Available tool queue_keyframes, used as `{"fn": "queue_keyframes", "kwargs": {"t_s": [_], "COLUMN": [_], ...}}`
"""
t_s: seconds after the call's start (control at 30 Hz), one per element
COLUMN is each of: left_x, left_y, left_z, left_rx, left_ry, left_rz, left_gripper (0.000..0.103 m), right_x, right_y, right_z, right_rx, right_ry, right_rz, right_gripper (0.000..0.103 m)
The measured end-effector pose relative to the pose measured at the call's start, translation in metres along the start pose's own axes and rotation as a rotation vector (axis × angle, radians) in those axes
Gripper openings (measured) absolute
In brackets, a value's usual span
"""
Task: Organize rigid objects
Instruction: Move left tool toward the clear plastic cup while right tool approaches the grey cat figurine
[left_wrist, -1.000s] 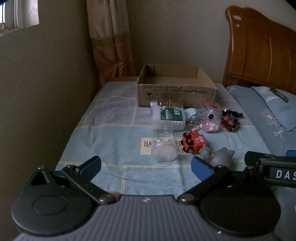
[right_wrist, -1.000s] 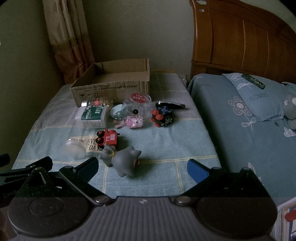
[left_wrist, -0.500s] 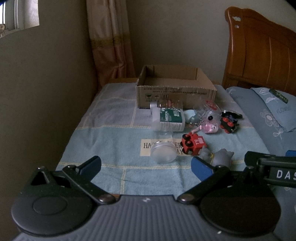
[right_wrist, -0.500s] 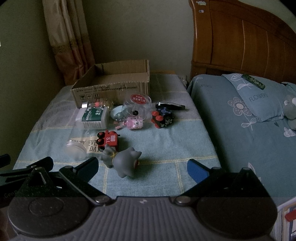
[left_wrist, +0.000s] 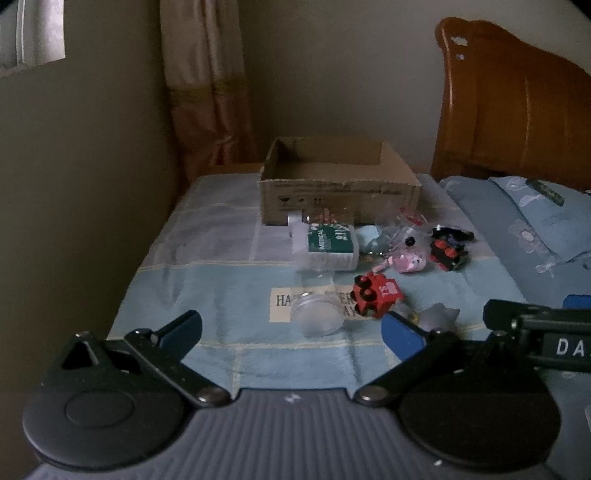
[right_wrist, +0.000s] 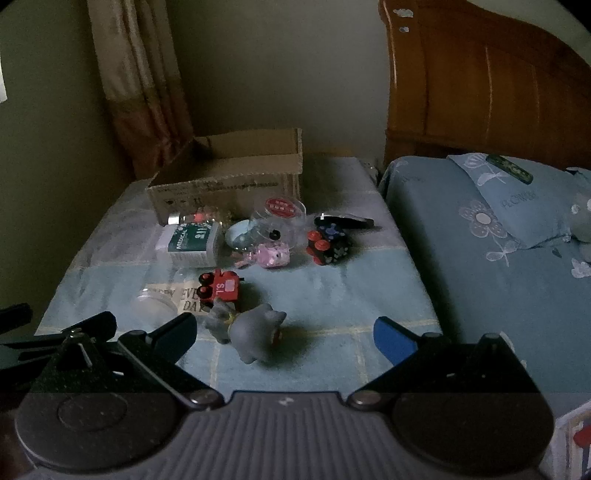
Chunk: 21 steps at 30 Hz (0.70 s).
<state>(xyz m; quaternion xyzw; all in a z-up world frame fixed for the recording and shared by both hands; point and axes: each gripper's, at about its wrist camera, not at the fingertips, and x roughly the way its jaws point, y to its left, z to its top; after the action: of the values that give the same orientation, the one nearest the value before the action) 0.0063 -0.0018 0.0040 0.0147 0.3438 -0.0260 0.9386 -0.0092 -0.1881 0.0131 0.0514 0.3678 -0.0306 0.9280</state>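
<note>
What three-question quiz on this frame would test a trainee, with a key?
1. True or false: the cardboard box already holds toys.
2. Which object lies nearest the right hand-held gripper? A) pink pig toy B) grey animal figure C) green-labelled bottle
3. Fill in: both the left hand-held gripper and the right one are ____.

Key: 1 false, as far as its visible interior shows; 2 B; 3 open, holding nothing.
</note>
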Motion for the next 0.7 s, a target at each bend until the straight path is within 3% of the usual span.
{"fn": "queue_keyframes", "kwargs": {"t_s": [0.4, 0.7], "left_x": [0.015, 0.036], "left_y": [0.003, 0.007], "left_z": [-0.008, -0.011], "left_rx": [0.051, 0.078], "left_ry": [0.041, 0.059], "left_rz": [-0.061, -0.098], "left_gripper": [0.102, 0.102], "right_x": [0.0, 0.019], "right_y": [0.005, -0.004], "right_z": [-0.002, -0.003], "right_rx": [-0.056, -0.081], "right_ry": [-0.049, -0.035], "right_rz": [0.095, 0.13], "right_gripper": [0.103, 0.103]}}
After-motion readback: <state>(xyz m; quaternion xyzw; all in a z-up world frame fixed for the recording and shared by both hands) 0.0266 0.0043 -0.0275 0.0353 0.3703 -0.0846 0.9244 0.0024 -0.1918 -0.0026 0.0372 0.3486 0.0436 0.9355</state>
